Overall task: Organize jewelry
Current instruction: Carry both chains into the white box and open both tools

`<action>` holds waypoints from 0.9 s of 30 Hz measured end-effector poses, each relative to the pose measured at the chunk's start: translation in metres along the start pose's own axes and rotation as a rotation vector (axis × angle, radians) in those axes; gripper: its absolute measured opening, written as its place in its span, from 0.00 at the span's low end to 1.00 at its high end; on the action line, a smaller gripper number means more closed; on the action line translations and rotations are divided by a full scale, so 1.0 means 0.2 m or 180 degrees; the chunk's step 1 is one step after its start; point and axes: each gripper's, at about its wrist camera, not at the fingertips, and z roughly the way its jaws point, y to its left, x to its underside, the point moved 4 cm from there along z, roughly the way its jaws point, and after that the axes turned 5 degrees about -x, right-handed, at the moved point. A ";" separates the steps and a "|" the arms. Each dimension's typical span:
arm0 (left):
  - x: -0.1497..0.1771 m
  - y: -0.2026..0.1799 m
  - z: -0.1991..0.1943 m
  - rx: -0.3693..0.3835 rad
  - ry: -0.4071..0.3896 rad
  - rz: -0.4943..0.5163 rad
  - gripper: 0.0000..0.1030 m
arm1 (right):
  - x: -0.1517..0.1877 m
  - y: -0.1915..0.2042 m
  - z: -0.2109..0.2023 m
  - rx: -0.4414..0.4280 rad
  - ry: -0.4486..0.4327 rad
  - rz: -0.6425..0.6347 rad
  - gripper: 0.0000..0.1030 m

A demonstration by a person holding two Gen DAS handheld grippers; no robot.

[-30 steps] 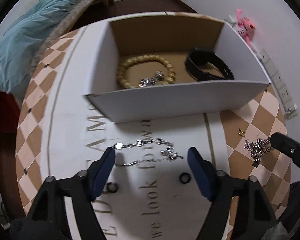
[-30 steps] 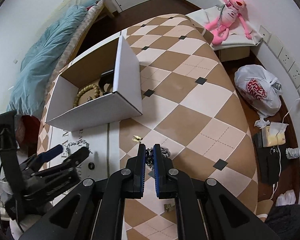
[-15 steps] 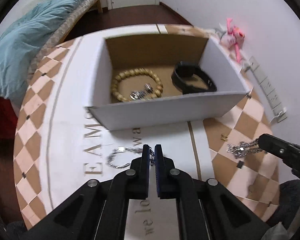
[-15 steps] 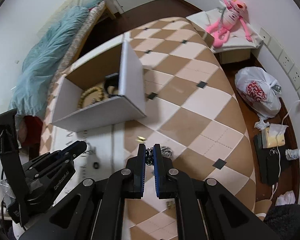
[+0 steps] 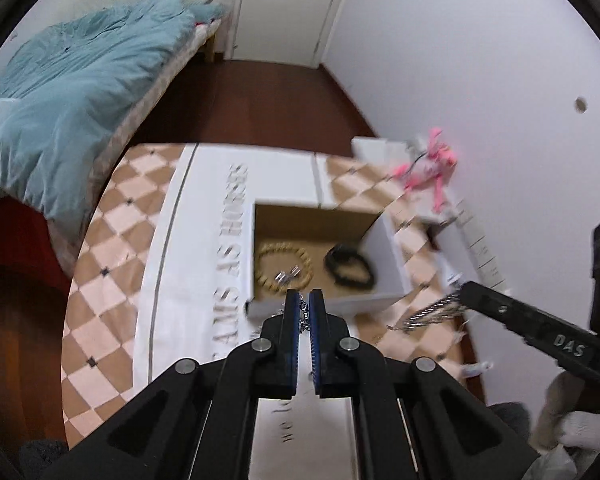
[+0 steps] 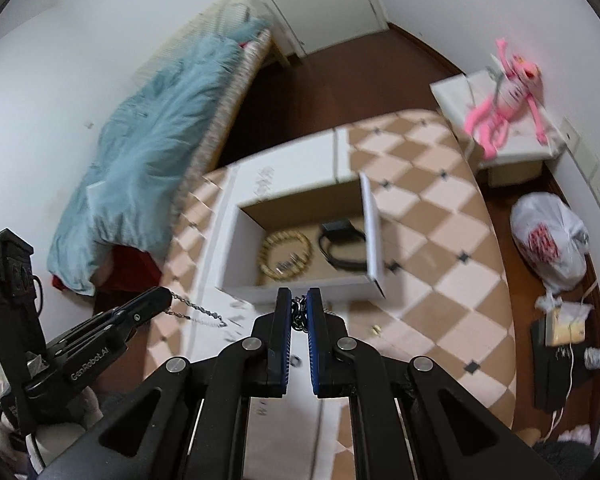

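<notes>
Left gripper (image 5: 305,312): jaws pinched onto a thin silver chain (image 6: 196,308), which trails loose off the tip, clear of the table.
Right gripper (image 6: 299,312): jaws pinched narrow onto a heavier, bunched silver chain (image 6: 298,314), links hanging below the pads.
Cardboard box (image 6: 236,258): open-topped, white outside, brown inside; sits near the middle of the checked table (image 6: 440,248), partly on its white lettered strip.
Box contents: wooden bead bracelet (image 6: 286,254) with a small silver piece (image 6: 286,267) inside its ring, toward the left wall; black band (image 6: 342,246) toward the right wall.
Step in hand, as judged: carrying both chains to the box.
Handling advice: bring each tip over the near wall before opening, so trailing links do not snag on the rim.
Placement advice: lower the thin chain until its tail pools on the floor of the box, then release; drop the two chains apart, away from the beads, to avoid tangles.
Risk: a swinging tail may land outside.
</notes>
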 end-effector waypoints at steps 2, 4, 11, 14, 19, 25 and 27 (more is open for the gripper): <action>-0.08 -0.03 -0.04 0.0043 -0.0077 0.0045 0.02 | -0.09 0.06 -0.04 -0.0021 -0.0067 -0.0087 0.08; -0.16 -0.05 -0.06 0.0057 -0.0127 0.0093 0.02 | -0.15 0.10 -0.05 -0.0009 -0.0103 -0.0159 0.08; -0.36 -0.05 0.15 0.0126 0.0090 0.0091 0.02 | -0.39 0.08 0.14 0.0211 0.0070 -0.0262 0.07; -0.39 -0.03 0.30 0.0092 0.0261 0.0082 0.02 | -0.45 0.01 0.27 0.0271 0.0210 -0.0180 0.08; -0.42 0.01 0.51 0.0087 0.0533 0.0019 0.02 | -0.52 -0.08 0.45 0.0335 0.0436 -0.0105 0.08; -0.46 0.05 0.58 0.0068 0.0672 -0.0123 0.05 | -0.56 -0.08 0.59 0.0212 0.0583 -0.0042 0.08; -0.46 0.07 0.58 -0.0038 0.0697 -0.0179 0.06 | -0.56 -0.08 0.65 0.0171 0.0728 -0.0069 0.08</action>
